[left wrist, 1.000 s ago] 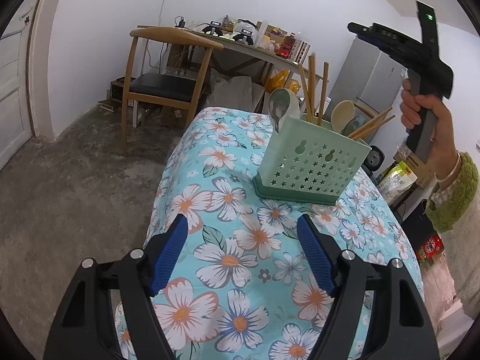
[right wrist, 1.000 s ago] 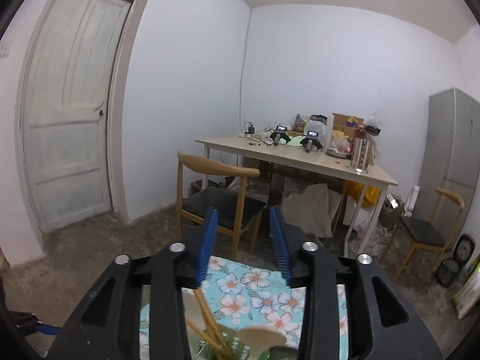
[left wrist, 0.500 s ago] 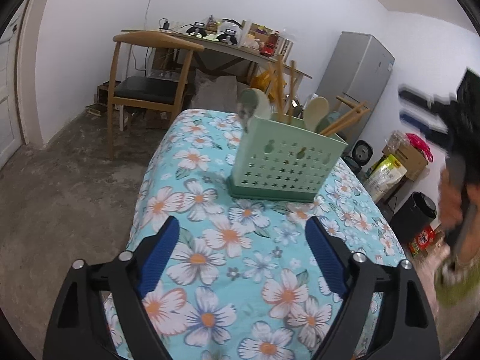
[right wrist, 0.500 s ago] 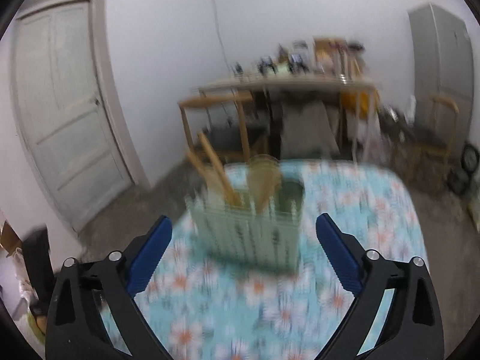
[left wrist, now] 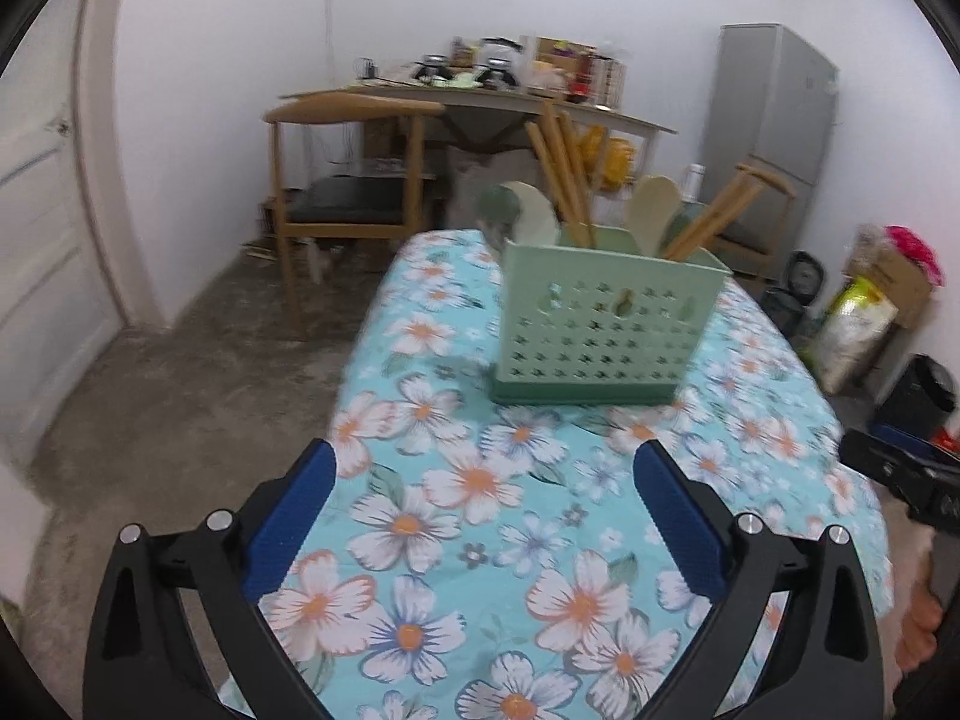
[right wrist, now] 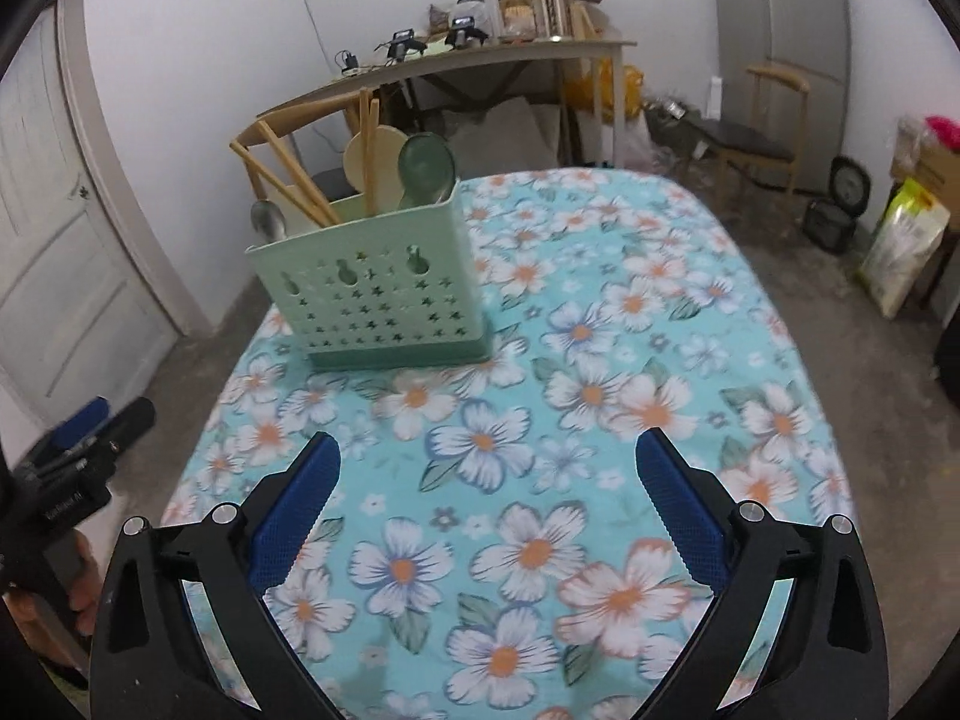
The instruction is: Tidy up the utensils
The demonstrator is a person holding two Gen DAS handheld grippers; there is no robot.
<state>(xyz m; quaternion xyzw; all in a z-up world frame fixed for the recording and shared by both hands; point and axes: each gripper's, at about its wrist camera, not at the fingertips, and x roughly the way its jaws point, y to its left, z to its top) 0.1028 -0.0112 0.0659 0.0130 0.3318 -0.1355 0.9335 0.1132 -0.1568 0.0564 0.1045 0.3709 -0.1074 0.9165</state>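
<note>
A pale green perforated utensil caddy (left wrist: 600,330) (right wrist: 384,294) stands upright on the floral tablecloth (left wrist: 420,396) (right wrist: 630,300). Wooden chopsticks (left wrist: 564,168) (right wrist: 282,180), a green spoon (right wrist: 426,168), a cream spoon (left wrist: 654,210) and a metal spoon (right wrist: 267,219) stick out of it. My left gripper (left wrist: 485,459) hovers over the near cloth, short of the caddy; its jaws are opening and nothing is between them. My right gripper (right wrist: 487,447) is open wide over bare cloth, with the caddy ahead to its left. Each gripper shows at the other view's edge (left wrist: 900,474) (right wrist: 78,450).
Beyond the table stand a wooden chair (left wrist: 348,204), a cluttered desk (left wrist: 480,96) and a grey fridge (left wrist: 774,114). A second chair (right wrist: 756,126) and bags (left wrist: 858,318) sit at the right. A white door (right wrist: 54,240) is at the left.
My right gripper tipped down from facing the room to the table, and its jaws spread wide. My left gripper's jaws widened and it drew back from the caddy.
</note>
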